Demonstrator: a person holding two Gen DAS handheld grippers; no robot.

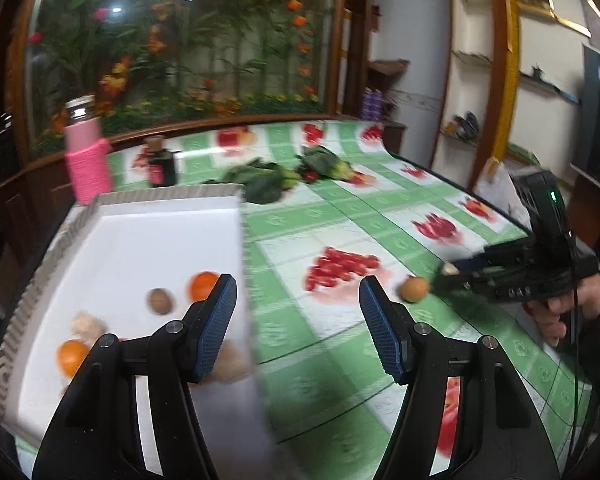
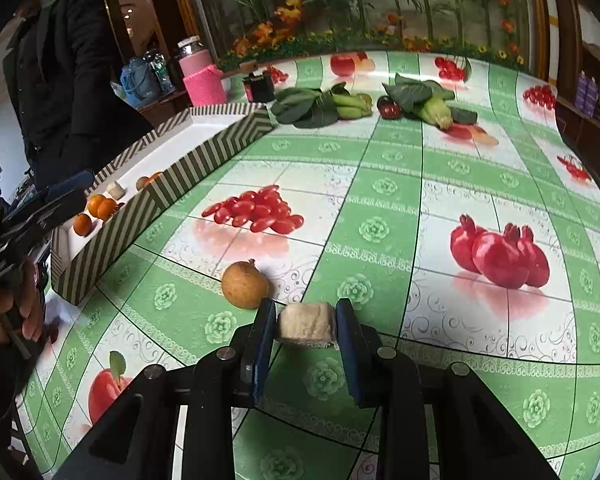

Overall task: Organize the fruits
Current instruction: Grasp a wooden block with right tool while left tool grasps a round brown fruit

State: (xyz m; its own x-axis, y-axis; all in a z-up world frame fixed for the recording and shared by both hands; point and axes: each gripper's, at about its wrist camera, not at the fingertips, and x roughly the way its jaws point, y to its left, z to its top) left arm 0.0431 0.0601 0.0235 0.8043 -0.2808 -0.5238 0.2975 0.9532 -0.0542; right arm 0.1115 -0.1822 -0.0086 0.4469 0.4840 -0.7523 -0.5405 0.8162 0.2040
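Note:
My right gripper (image 2: 305,330) is shut on a pale whitish chunk (image 2: 305,325), low over the green tablecloth. A brown round fruit (image 2: 245,285) lies on the cloth just left of it; it also shows in the left wrist view (image 1: 414,289) beside the right gripper (image 1: 446,270). My left gripper (image 1: 298,320) is open and empty, straddling the right wall of a striped box (image 2: 160,196) with a white floor (image 1: 140,248). The box holds small oranges (image 1: 203,286) (image 2: 102,206), a brown fruit (image 1: 159,301) and pale chunks (image 1: 87,324).
Leafy greens (image 2: 312,106) (image 1: 268,180), corn (image 2: 436,112) and a dark red fruit (image 2: 390,109) lie at the table's far side. A pink bottle (image 1: 87,152) and a small dark jar (image 1: 162,166) stand behind the box. The cloth has printed fruit pictures.

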